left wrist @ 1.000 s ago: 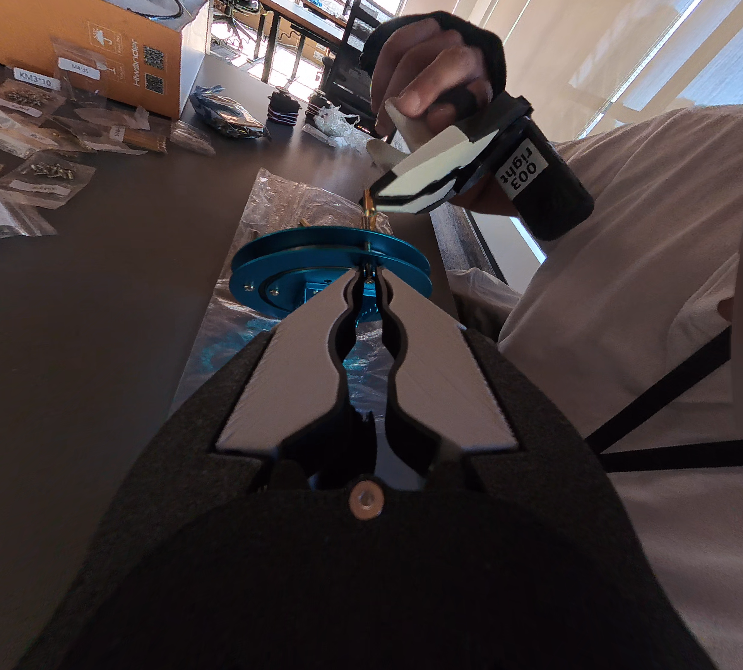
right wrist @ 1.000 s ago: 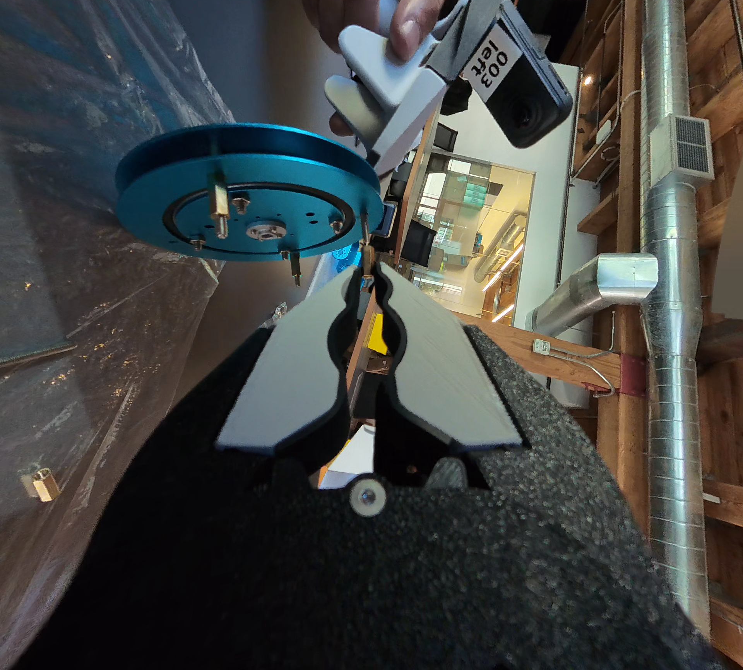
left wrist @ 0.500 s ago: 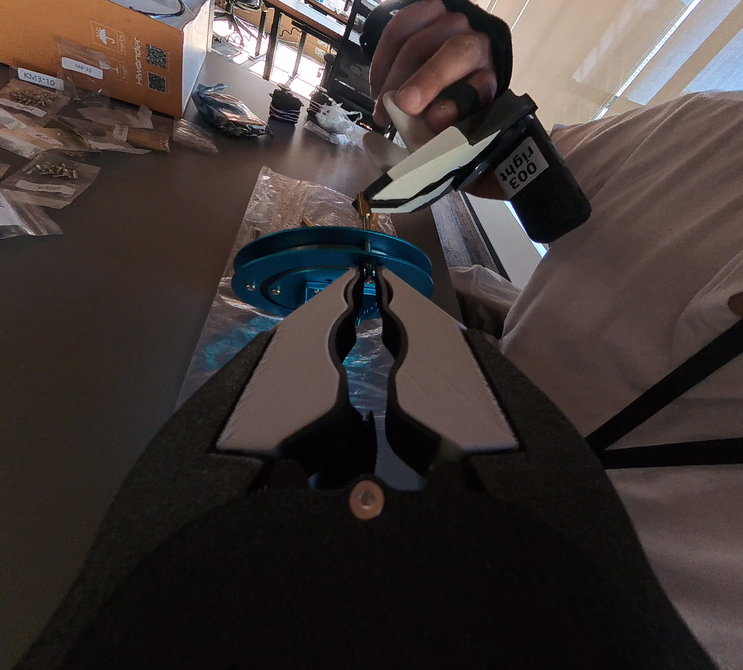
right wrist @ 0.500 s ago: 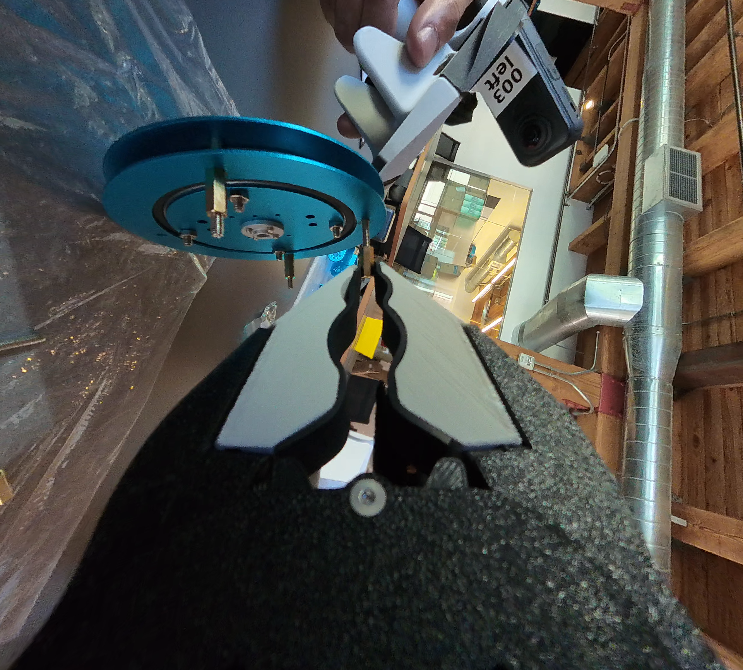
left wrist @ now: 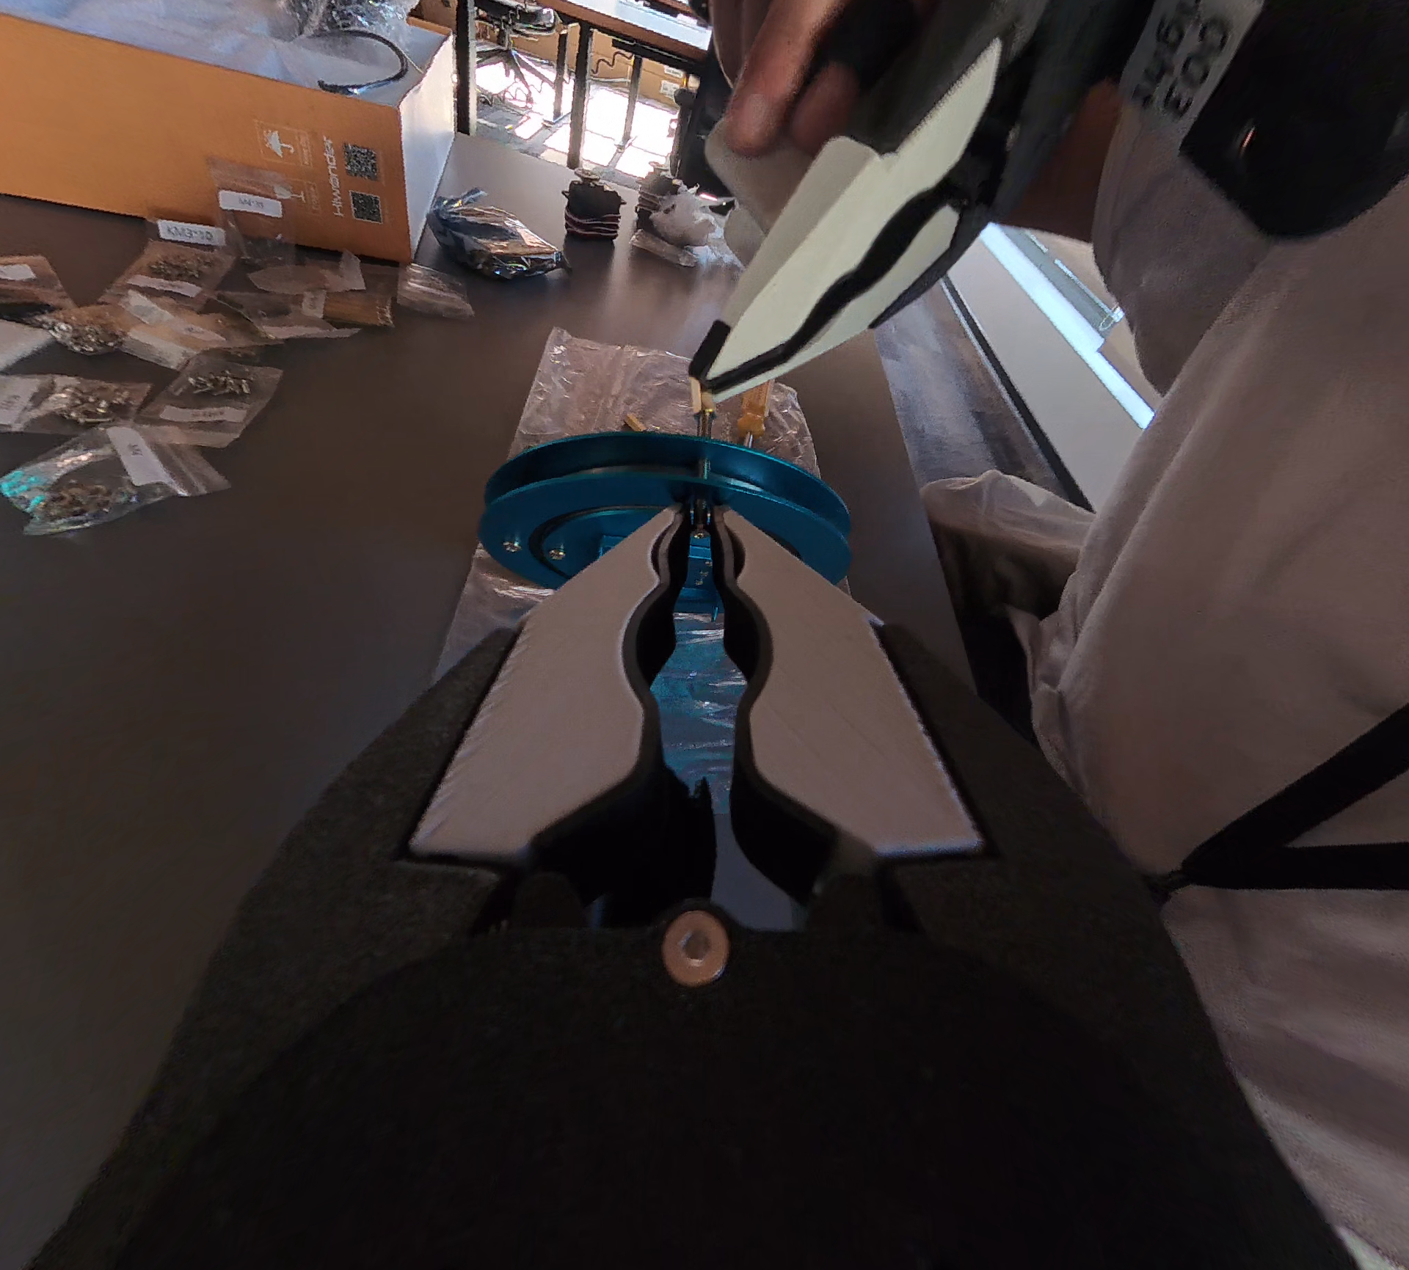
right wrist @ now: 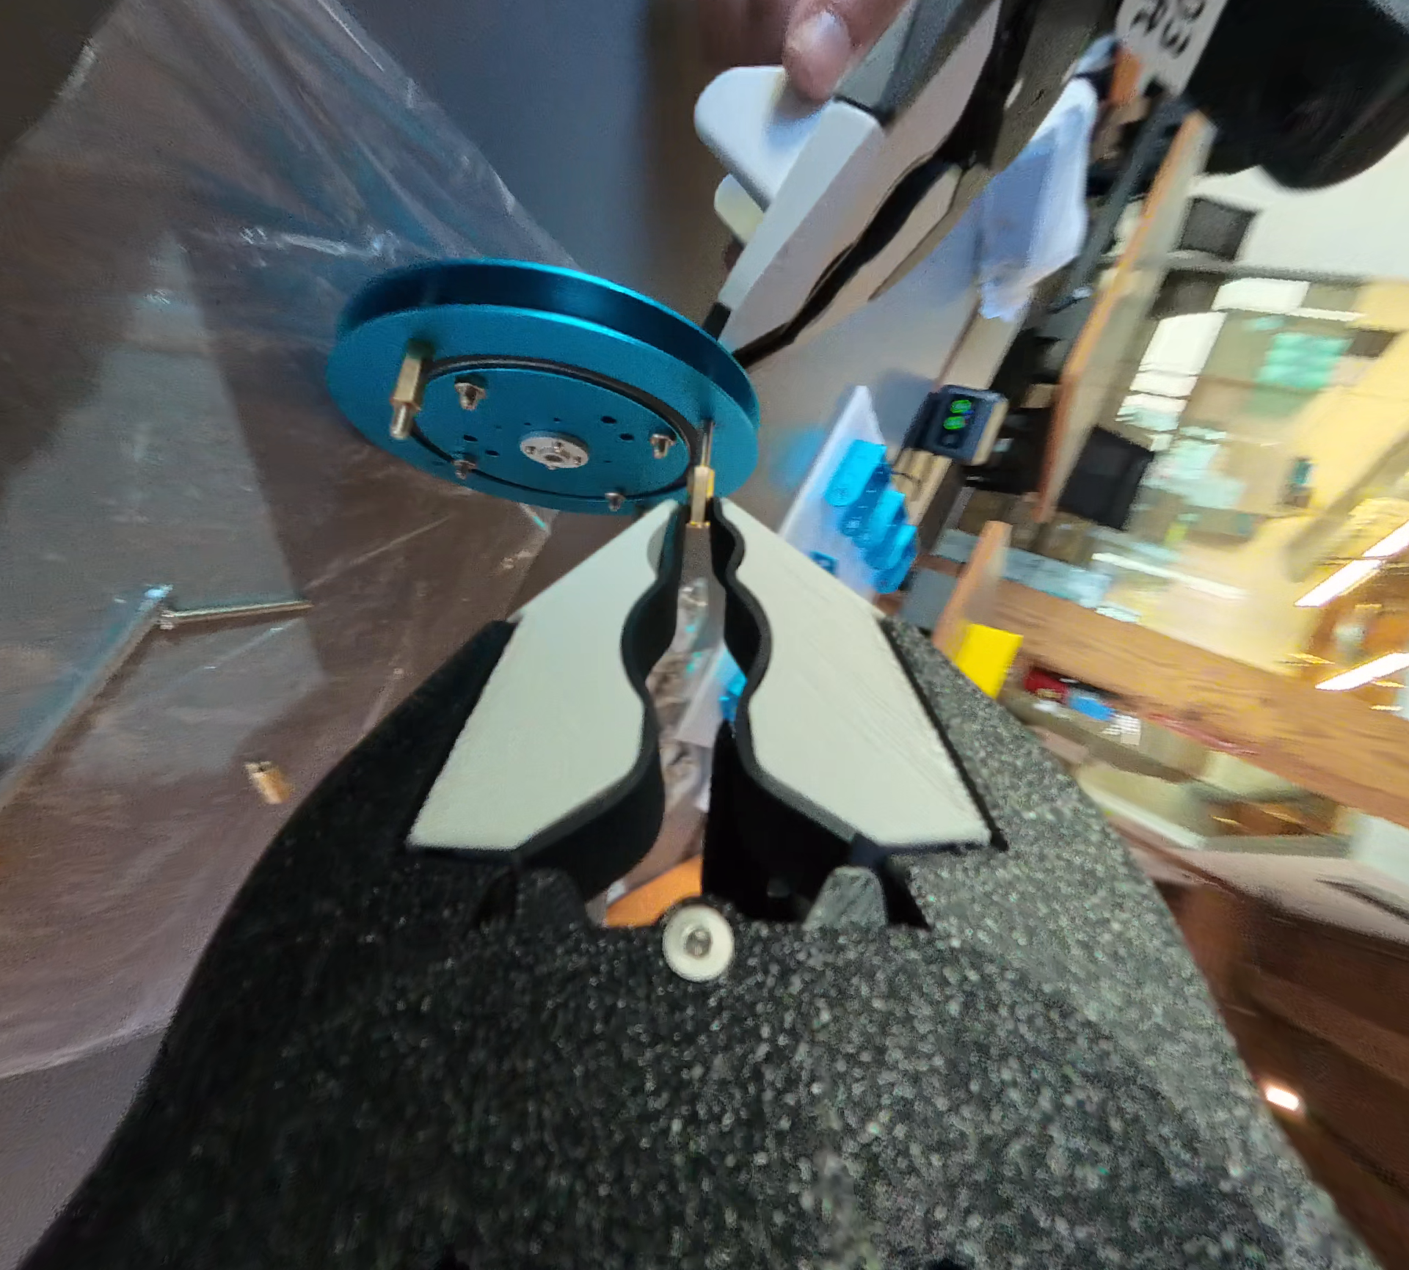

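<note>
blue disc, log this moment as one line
left claw: shut on blue disc rim | right claw: shut on brass standoff | disc above plastic bag

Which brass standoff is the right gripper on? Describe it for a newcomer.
Find the blue disc in front of the clear plastic bag. On its screw-studded face, go to the rim edge nearest the right gripper: the brass standoff there is pinched in its jaws. The other standoff stands free across the face, and a loose one lies on the bag.

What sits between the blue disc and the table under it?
A clear plastic bag lies flat on the dark table beneath the blue disc, held up by the left claw; the left wrist view shows it.
</note>
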